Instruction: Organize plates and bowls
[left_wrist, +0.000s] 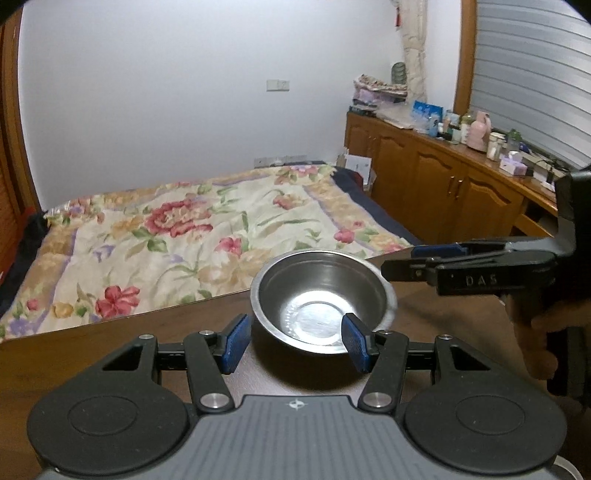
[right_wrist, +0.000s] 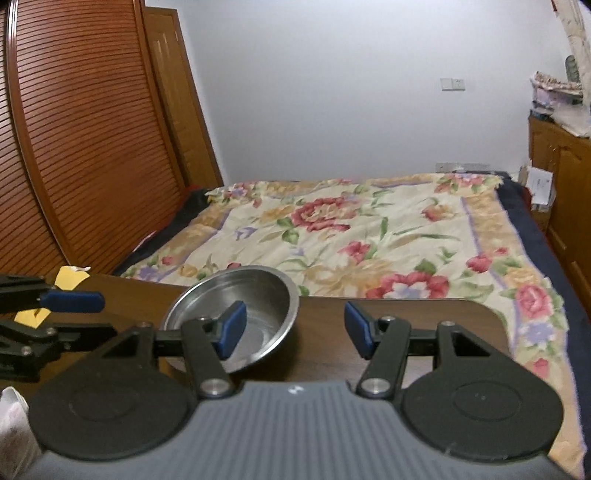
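Largest in both wrist views is the bed with its floral quilt (left_wrist: 207, 236), which lies beyond the far edge of my work surface and plays no part in the job. Next is the dark brown wooden bench (right_wrist: 399, 325), on which the task's thing stands. Near the bench's far edge, a round stainless-steel bowl (left_wrist: 321, 295) sits upright and empty, alone; no plate and no second bowl appears in either view, so I judge that stacking or grouping is not visibly begun here, and whatever else is to be sorted lies out of frame.

My left hand-held gripper (left_wrist: 295, 341) is released: its blue pads stand apart, one just outside the bowl's near wall and one over its rim, pressing on nothing. My right hand-held gripper (right_wrist: 293, 332) is likewise released, its jaws parted over bare bench with the bowl just to its left, the left pad overlapping the bowl in view only.

Smallest, a yellow paper scrap (right_wrist: 70, 277) lies at the bench's left edge. What remains, in my judgement, is nearly everything: gripping this bowl and setting it with its fellows.
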